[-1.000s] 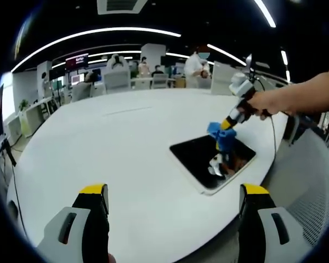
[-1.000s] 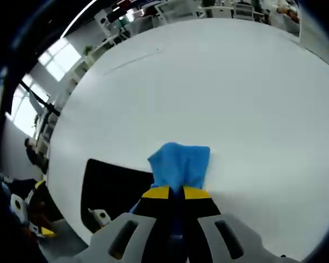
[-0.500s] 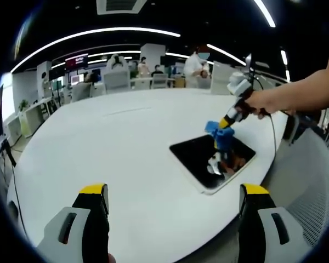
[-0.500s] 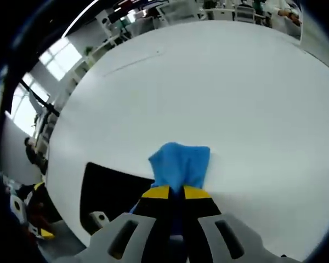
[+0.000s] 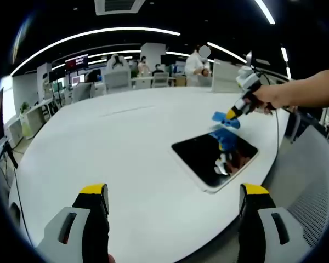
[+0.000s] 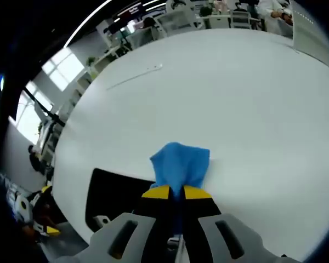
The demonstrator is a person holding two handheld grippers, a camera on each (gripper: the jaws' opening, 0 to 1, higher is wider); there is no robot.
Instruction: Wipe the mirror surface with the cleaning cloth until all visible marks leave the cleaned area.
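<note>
Now my right gripper (image 6: 171, 192) pinches the blue cloth (image 6: 180, 164) tight, above the dark mirror (image 5: 215, 158). My left gripper (image 5: 174, 205) is spread wide over the white bench (image 5: 109, 148).

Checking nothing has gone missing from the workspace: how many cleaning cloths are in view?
1. The blue cleaning cloth is clamped in the right gripper, held just above the far edge of the mirror on the white table. More could be hidden out of frame.

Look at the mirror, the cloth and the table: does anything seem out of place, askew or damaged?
Nothing stands out. The mirror lies flat and whole on the white table, and the right gripper holds the blue cloth above its far edge.
</note>
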